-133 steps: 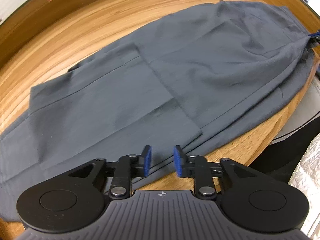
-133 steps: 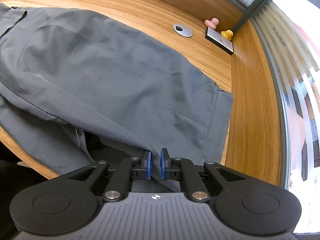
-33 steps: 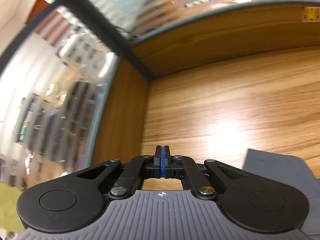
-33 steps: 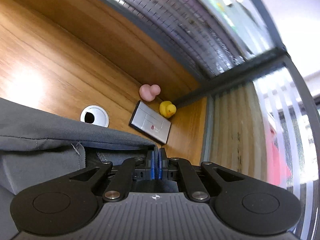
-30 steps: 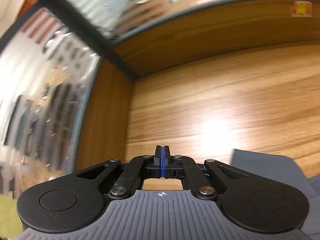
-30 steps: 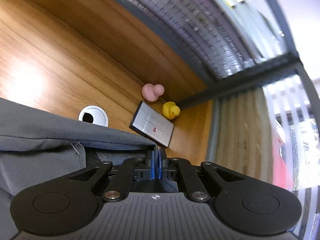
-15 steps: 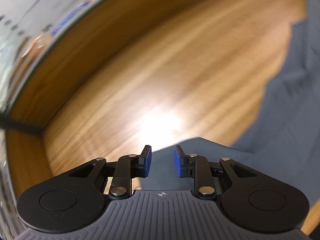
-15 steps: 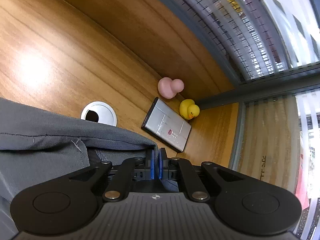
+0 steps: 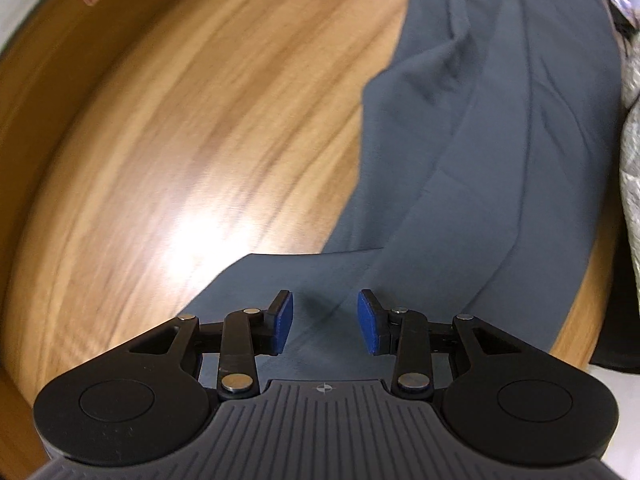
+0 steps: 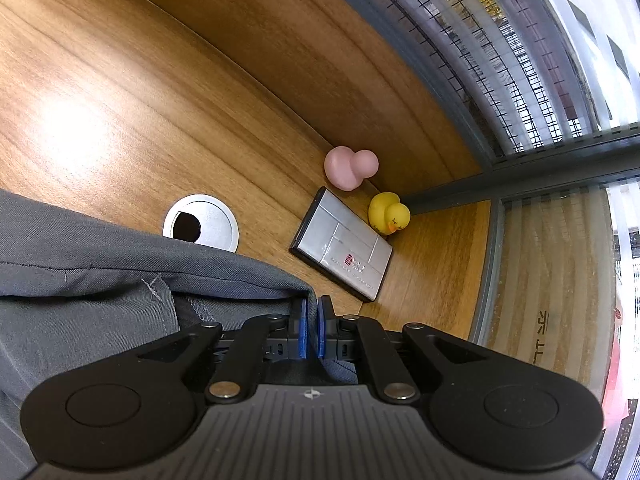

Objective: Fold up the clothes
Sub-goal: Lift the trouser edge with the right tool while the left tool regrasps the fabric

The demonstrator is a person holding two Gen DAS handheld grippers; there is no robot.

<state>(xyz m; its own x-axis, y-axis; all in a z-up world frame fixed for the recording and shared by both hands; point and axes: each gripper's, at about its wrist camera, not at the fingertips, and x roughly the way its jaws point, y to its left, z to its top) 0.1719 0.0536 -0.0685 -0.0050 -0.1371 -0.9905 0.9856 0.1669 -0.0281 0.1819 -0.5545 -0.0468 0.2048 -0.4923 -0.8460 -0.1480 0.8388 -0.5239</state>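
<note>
Your left tongs [image 9: 325,322] have just been opening: the blue pads stand apart over the corner of the grey trousers [image 9: 480,152] they carried across, and the cloth below them lies loose on the tabletop [image 9: 160,140], no longer pinched. A second ago those pads were pressed together. So that corner looks set down and the fold on your left side is likely laid. Your right tongs [image 10: 311,330] stay clamped on a hem of the trousers [image 10: 120,280], lifted just above the wood near the far right corner, close to the round metal cable hole [image 10: 201,222], with the silver box [image 10: 342,248], yellow duck [image 10: 388,210] and pink toy [image 10: 350,166] beyond. That side remains to be released.
</note>
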